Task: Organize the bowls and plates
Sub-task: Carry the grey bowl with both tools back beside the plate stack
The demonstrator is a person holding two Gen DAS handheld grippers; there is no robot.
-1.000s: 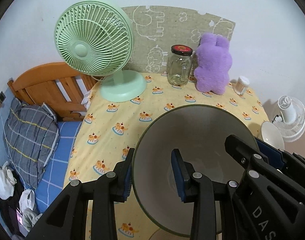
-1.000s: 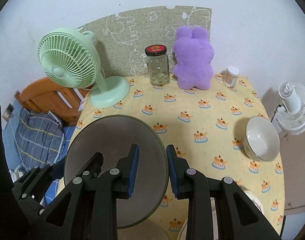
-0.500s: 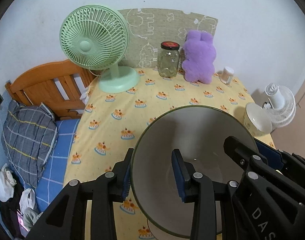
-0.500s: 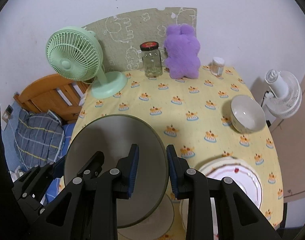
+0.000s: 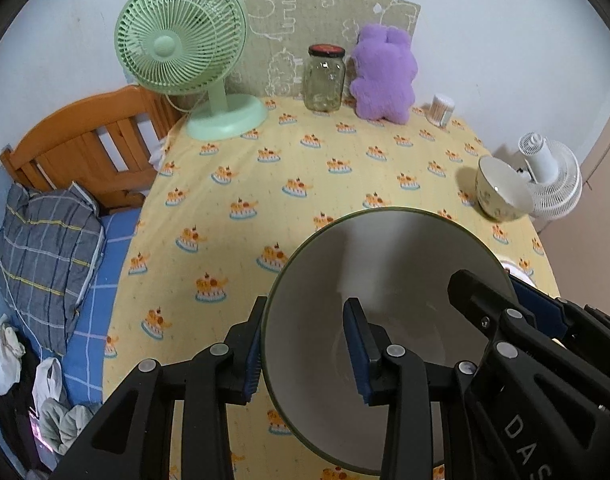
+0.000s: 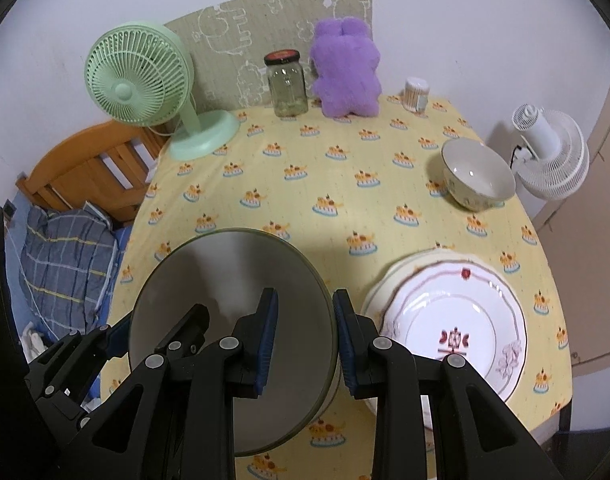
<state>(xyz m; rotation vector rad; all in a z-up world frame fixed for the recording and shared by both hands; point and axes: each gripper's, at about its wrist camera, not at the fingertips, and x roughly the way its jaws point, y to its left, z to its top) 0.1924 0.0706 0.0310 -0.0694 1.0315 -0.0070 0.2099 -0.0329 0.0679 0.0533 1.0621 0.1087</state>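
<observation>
Right wrist view: a wide grey bowl [image 6: 225, 320] is carried between the two grippers, and the stacked plates [image 6: 445, 320] lie on the surface just right of the right gripper [image 6: 303, 340]. Its jaws are nearly closed, pinching the bowl's right rim, one pad inside and one outside. In the left wrist view the left gripper [image 5: 305, 352] clamps the opposite, left rim the same way, jaws narrow, so the bowl spans from one pair of jaws to the other, mouth up and tilted toward the cameras. A small bowl [image 6: 479, 180] stands well ahead and right of the right jaws, beyond the plates. My reading is that the coming move turns on that rightward offset: the right hand is nearer both the plates and the small bowl
</observation>
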